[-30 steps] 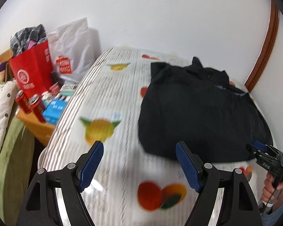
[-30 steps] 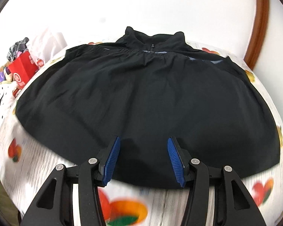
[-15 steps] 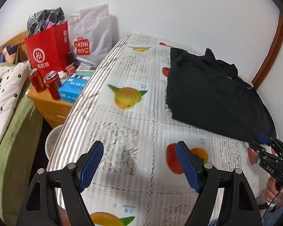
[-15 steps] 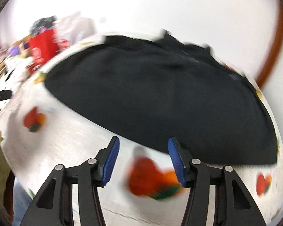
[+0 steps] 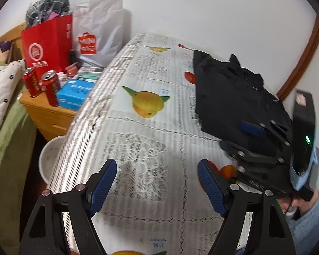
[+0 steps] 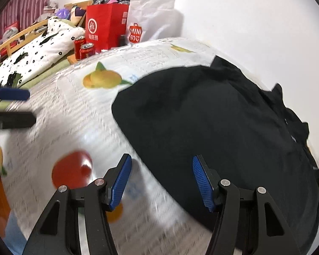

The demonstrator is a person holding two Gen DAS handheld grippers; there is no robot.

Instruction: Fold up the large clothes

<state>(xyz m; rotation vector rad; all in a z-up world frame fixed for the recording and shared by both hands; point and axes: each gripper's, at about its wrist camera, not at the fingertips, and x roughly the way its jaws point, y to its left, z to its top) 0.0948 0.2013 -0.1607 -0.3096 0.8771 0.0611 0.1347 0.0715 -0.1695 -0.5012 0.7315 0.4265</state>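
Observation:
A black garment lies spread flat on the right half of a table covered with a fruit-print cloth. My left gripper hangs open over bare cloth to the left of the garment, with nothing between its fingers. My right gripper is open and hovers over the garment's near left edge; the hem runs between its blue pads, which do not press on it. In the left wrist view the right gripper sits at the garment's near corner. The left gripper shows at the left edge of the right wrist view.
Beside the table's left edge stands a wooden nightstand with a red bag, a white bag, two red cans and a blue box. A white bin sits below. A bed lies further left. A wall is behind.
My right gripper has swung left from the middle of the garment's near hem to its left corner, rolling as it went, its jaws slightly wider. My left gripper has drifted away over bare cloth.

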